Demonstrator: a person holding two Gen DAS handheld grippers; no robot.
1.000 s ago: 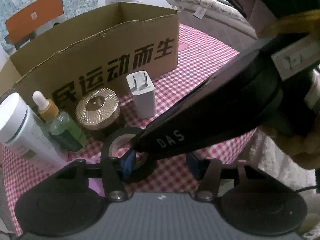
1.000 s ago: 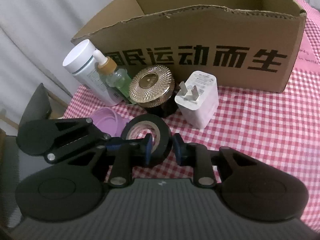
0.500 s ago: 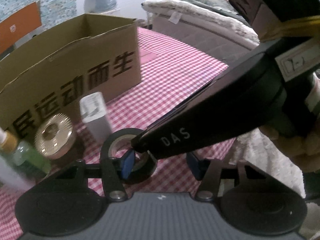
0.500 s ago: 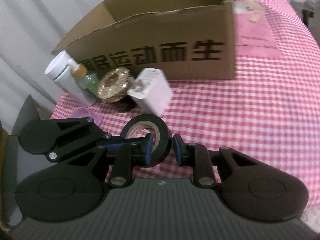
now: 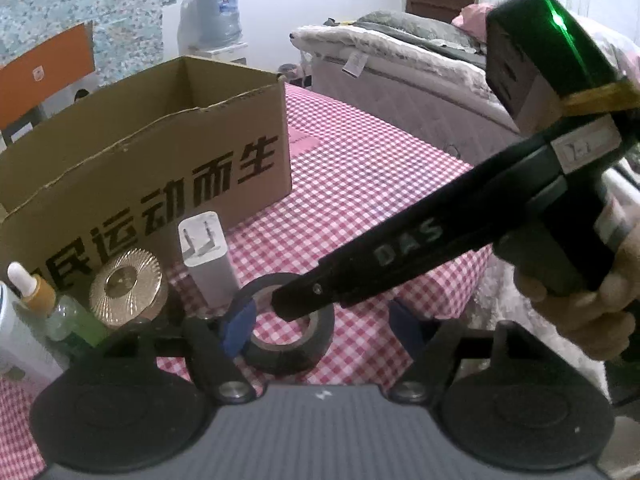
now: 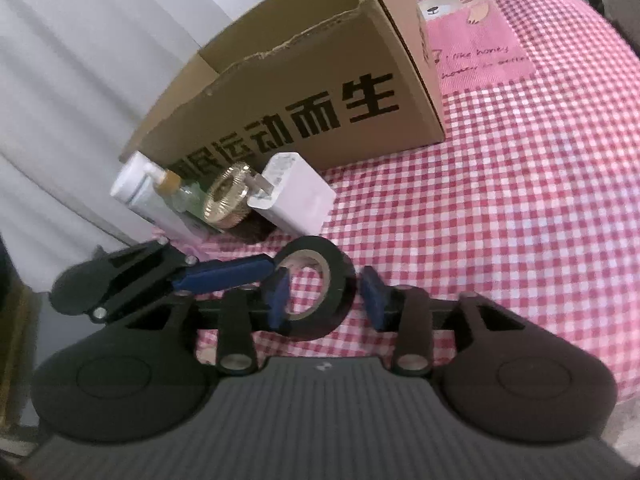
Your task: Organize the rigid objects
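1. The white tube (image 5: 16,344) is cut off by the left wrist picture's left edge.
2. The right tool (image 5: 300,300) hides the far rim of the tape roll (image 5: 288,344) there.
3. The first printed characters on the cardboard box (image 6: 280,92) are hidden behind the gold-lidded jar (image 6: 226,196) and dropper bottle (image 6: 180,196).
4. The hand (image 5: 592,312) is cut off at the right edge.

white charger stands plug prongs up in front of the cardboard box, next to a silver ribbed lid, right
Not quite: the ribbed lid is gold, not silver, as the left wrist view shows. The white charger does stand prongs up in front of the cardboard box, beside it.
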